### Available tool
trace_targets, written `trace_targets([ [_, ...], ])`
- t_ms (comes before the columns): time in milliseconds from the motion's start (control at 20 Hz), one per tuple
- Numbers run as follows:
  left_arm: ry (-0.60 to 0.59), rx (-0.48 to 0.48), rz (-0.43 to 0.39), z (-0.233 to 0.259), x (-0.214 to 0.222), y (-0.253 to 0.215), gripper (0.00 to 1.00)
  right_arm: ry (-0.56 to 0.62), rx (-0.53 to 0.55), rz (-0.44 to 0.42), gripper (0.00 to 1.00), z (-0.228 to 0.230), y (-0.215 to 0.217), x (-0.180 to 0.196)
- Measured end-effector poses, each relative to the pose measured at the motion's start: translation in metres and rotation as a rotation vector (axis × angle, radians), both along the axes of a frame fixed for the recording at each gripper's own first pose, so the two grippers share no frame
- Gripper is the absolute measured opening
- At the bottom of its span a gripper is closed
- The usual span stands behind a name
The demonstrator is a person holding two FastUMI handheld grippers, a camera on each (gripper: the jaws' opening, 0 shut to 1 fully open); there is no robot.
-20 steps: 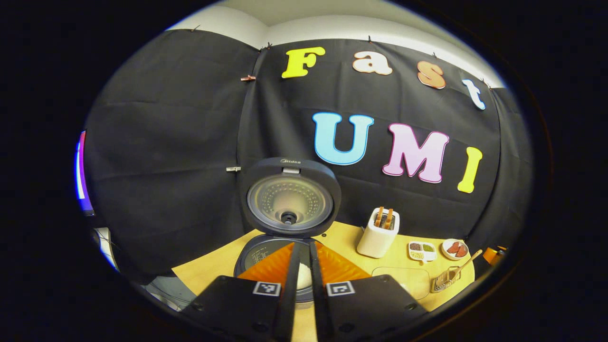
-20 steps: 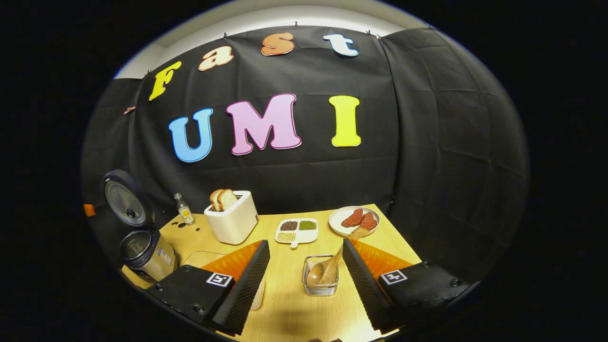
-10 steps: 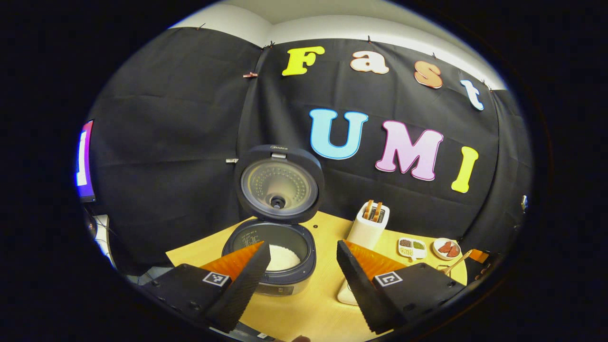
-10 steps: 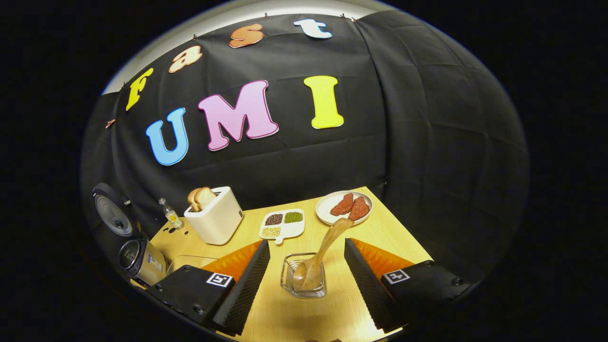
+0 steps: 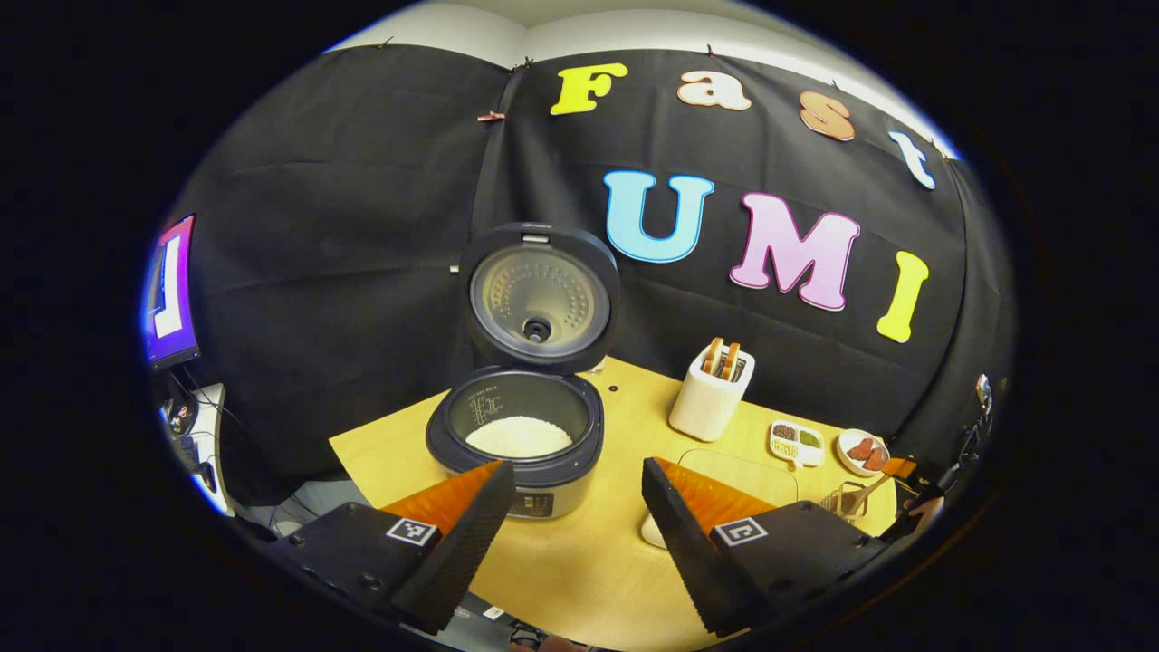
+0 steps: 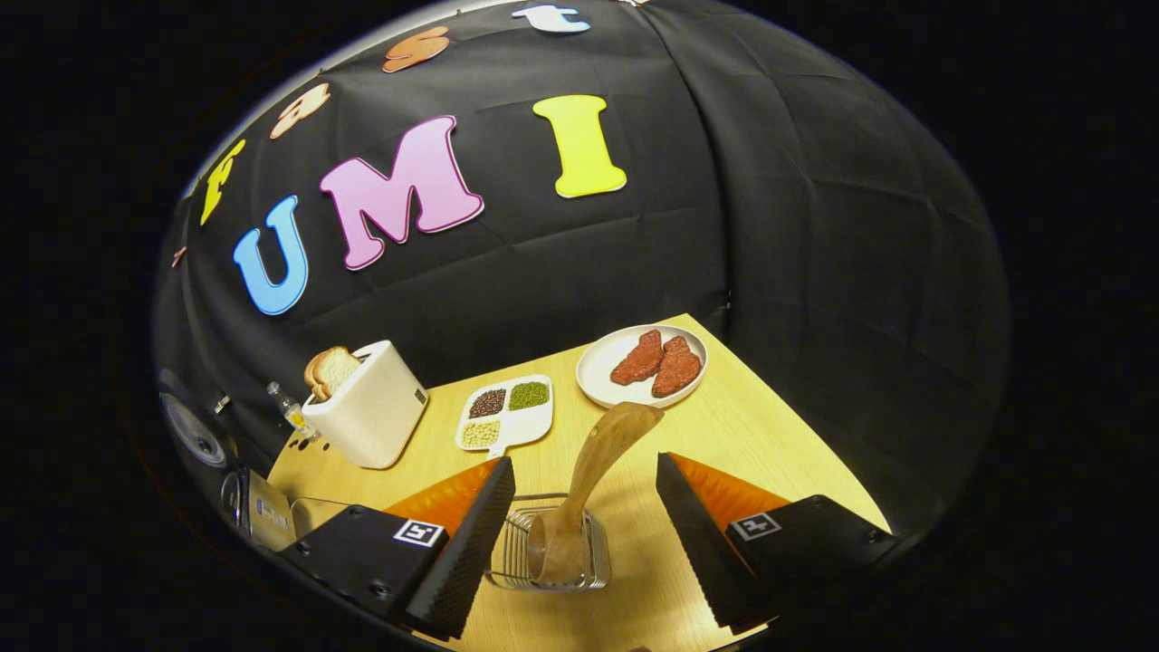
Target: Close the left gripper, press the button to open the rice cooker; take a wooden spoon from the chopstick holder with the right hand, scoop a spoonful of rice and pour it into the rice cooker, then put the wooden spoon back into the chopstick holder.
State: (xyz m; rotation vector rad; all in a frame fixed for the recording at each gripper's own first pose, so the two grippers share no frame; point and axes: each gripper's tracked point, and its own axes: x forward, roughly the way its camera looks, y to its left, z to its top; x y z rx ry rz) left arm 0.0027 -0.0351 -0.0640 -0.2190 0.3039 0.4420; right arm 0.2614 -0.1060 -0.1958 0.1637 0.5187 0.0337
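Now the right hand-held gripper (image 6: 584, 507), jaws spread and empty, is hanging over the wooden spoon (image 6: 589, 480) leaning in the chopstick holder (image 6: 548, 552) on the counter (image 6: 724, 426), and it is probably needing to straddle the handle squarely before clamping.

This was a staged recording booth dressed up as a kitchen corner rather than a real home. Black cloth (image 6: 815, 226) hung as the wall behind a small wooden desk (image 5: 589, 561), and a lit screen (image 5: 170, 290) with loose cables stood off to one side. On the desk sat kitchen things: an open rice cooker (image 5: 525, 435), a toaster (image 6: 367, 407) with bread, a divided dish (image 6: 502, 412) of beans, and a plate (image 6: 643, 364) of meat.
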Motion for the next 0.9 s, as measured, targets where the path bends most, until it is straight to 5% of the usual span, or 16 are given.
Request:
trace_targets([
  [300, 0.061, 0.01, -0.008, -0.021, -0.012, -0.024, 0.95, 0.033, 0.021, 0.026, 0.96, -0.025, 0.007, 0.026],
  [400, 0.078, 0.01, -0.018, -0.029, -0.014, -0.03, 0.95, 0.058, 0.026, 0.018, 0.83, -0.035, 0.006, 0.029],
  [450, 0.085, 0.005, -0.024, -0.032, -0.015, -0.034, 0.95, 0.063, 0.033, 0.018, 0.65, -0.036, 0.007, 0.03],
  [500, 0.091, 0.0, -0.03, -0.036, -0.016, -0.037, 0.95, 0.067, 0.032, 0.011, 0.77, -0.037, 0.007, 0.033],
  [650, 0.101, -0.014, -0.045, -0.042, -0.016, -0.045, 0.95, 0.063, 0.011, 0.009, 0.29, -0.036, 0.01, 0.034],
  [900, 0.066, -0.041, -0.081, -0.041, -0.013, -0.052, 0.95, 0.054, 0.02, 0.039, 0.18, -0.019, 0.027, 0.025],
])
